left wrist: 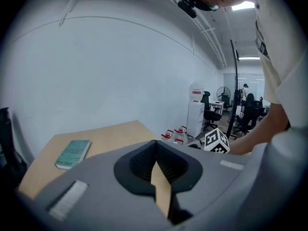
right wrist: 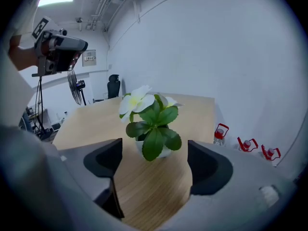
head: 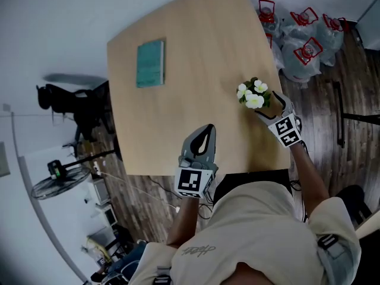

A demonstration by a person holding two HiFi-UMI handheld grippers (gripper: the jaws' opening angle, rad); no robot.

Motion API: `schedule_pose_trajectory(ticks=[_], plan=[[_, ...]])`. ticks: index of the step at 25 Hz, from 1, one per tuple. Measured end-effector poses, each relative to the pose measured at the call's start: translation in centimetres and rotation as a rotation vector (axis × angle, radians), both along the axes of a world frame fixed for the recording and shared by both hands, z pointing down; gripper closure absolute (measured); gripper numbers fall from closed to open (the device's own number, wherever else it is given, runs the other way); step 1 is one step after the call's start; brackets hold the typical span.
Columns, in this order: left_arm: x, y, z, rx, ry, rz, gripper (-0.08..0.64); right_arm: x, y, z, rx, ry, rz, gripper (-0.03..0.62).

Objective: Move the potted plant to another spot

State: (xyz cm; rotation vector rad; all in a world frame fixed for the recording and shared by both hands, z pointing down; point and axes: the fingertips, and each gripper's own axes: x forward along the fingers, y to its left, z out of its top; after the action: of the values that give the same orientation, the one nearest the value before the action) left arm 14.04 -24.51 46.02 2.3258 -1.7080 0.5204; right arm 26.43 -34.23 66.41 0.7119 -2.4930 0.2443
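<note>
Potted plant (head: 253,94) upright on the table (head: 196,70), close to the right edge and nearer the near right corner than the far one. White flowers and broad green leaves above a small pale pot, the pot largely hidden by the leaves in the right gripper view (right wrist: 151,124).

Right gripper (head: 267,107) at that same edge, pointed in at the plant. Jaws spread wide, one to either side of the line to the pot (right wrist: 155,150). Pot just ahead of the tips, with bare wood between the jaws and no touch to be seen.

Left gripper (head: 206,129) above the near edge of the table, well apart from the plant. Jaws pressed together at the tips (left wrist: 155,146), with nothing pinched.

Teal book (head: 150,63) flat toward the far left corner, also seen past the left jaws (left wrist: 73,153).

Off the table, beyond the right edge, clear water jugs (head: 303,46) with red handles on the wooden floor (head: 332,117). Past the left edge, a dark office chair (head: 71,100) and a floor fan (head: 56,183).
</note>
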Motion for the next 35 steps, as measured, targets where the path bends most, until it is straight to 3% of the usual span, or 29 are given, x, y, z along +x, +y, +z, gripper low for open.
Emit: schedule_pose_trajectory(ticks=[8, 22, 29, 35], plan=[[-1.9, 0.0, 1.1, -0.034, 0.020, -0.085, 0.541, -2.3, -1.1, 2.5, -0.009, 0.034, -0.046, 0.167], [-3.8, 0.7, 1.5, -0.052, 0.014, -0.149, 0.541, -4.9, -2.0, 3.2, -0.007, 0.065, -0.107, 0.170], [-4.7, 1.5, 1.7, -0.056, 0.011, -0.180, 0.541, -5.1, -2.0, 3.6, 0.002, 0.079, -0.104, 0.240], [-4.7, 2.0, 1.5, -0.049, 0.009, -0.190, 0.542, -4.9, -2.2, 3.6, 0.006, 0.085, -0.095, 0.250]])
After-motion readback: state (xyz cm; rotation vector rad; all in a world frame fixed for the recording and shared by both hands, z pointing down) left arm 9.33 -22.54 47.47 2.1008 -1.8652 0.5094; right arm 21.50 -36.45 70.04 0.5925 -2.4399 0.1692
